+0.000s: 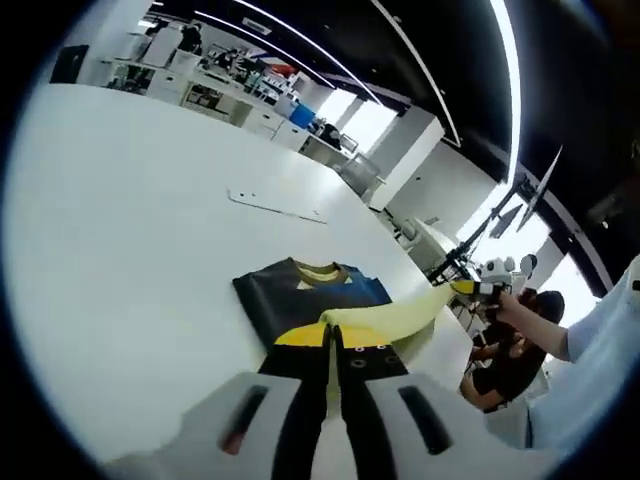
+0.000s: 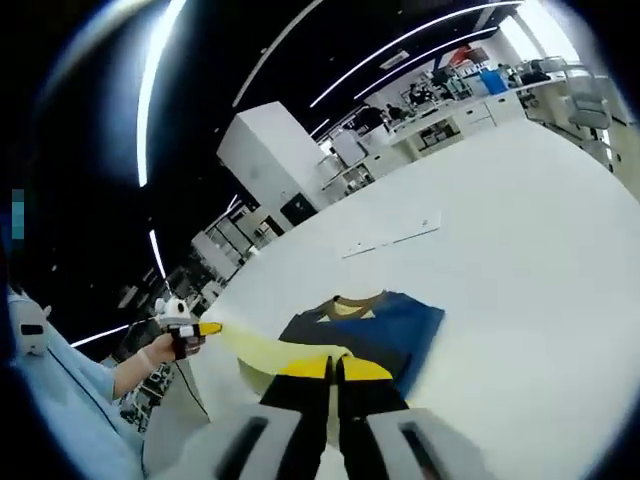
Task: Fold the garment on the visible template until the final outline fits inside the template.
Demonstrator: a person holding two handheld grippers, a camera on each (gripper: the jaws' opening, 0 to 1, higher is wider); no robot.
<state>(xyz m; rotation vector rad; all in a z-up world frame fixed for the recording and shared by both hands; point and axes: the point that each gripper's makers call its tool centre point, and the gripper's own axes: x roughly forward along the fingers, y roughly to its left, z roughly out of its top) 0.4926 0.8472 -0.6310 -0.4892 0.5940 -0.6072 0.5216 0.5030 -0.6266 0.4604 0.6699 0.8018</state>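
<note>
A dark blue garment [image 1: 300,298] with a yellow collar lies on the white table [image 1: 130,230]. Its yellow hem [image 1: 385,322] is lifted off the table and stretched between both grippers. In the left gripper view my left gripper [image 1: 332,345] is shut on one end of the hem. The right gripper [image 1: 478,289] holds the other end out at the right, past the table edge. In the right gripper view my right gripper [image 2: 331,368] is shut on the hem [image 2: 262,352] in front of the garment [image 2: 385,325]. The left gripper [image 2: 190,328] pinches its far end at the left.
A thin flat white sheet [image 1: 275,205] lies on the table beyond the garment, also seen as the sheet [image 2: 392,237]. Desks and office furniture [image 1: 240,85] stand past the table's far edge. A person's sleeve [image 1: 600,370] is at the right, and another person sits [image 1: 505,365] beyond the table edge.
</note>
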